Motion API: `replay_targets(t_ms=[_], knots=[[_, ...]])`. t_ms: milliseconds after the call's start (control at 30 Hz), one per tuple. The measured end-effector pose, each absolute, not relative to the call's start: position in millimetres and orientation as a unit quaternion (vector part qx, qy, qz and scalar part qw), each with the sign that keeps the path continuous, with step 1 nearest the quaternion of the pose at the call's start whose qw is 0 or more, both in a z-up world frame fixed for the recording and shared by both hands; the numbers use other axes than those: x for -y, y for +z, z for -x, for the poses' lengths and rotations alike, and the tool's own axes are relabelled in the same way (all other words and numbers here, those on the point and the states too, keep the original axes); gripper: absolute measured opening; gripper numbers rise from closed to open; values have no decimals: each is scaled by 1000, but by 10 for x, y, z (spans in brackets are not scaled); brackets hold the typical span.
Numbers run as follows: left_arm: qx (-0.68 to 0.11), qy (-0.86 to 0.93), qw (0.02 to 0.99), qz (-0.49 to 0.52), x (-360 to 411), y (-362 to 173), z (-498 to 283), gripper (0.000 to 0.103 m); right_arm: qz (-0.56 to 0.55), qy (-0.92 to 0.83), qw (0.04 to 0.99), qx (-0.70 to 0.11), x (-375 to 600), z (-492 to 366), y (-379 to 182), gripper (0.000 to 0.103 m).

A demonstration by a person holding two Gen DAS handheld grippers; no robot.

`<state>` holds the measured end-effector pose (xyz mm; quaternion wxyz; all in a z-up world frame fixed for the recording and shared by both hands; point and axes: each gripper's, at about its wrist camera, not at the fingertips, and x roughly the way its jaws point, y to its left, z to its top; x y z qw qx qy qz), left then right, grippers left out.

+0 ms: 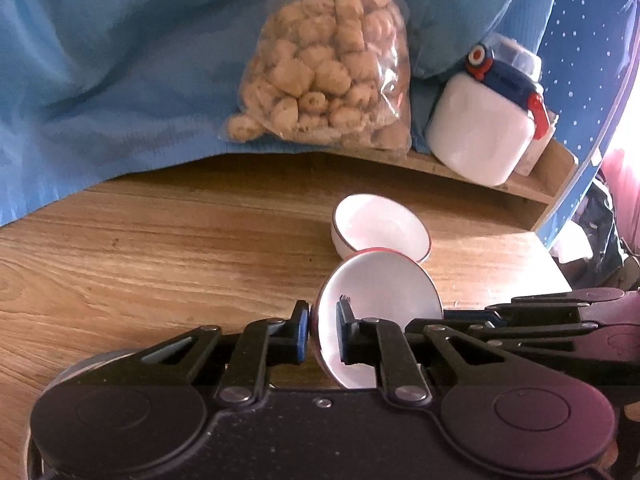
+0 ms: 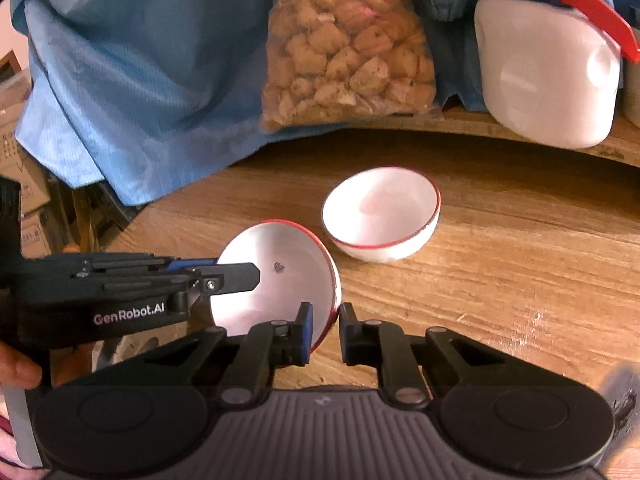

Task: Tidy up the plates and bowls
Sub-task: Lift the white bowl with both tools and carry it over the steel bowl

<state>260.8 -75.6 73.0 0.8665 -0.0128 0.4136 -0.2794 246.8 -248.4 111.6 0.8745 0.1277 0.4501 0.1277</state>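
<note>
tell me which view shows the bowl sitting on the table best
The right wrist view: the standing bowl shows whole, upright on the wooden table, rim and side unobstructed. In the left wrist view the same bowl is partly covered at its near edge by the tilted bowl held in the left gripper.

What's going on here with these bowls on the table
A person with a handheld gripper in each hand is sorting bowls. Both the left gripper and the right gripper are clamped on opposite edges of one tilted white bowl, held above the wooden table. A second white bowl sits upright on the table just beyond it, apparently the stacking target. A bag of snacks and a white canister sit behind.
</note>
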Motion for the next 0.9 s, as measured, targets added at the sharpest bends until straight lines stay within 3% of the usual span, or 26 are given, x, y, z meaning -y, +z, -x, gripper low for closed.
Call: replay_targets(t_ms=[900], knots=[[-371, -340, 864, 33, 947, 1214, -2074, 12, -175, 103, 898, -391, 2923, -1833, 1660, 13]])
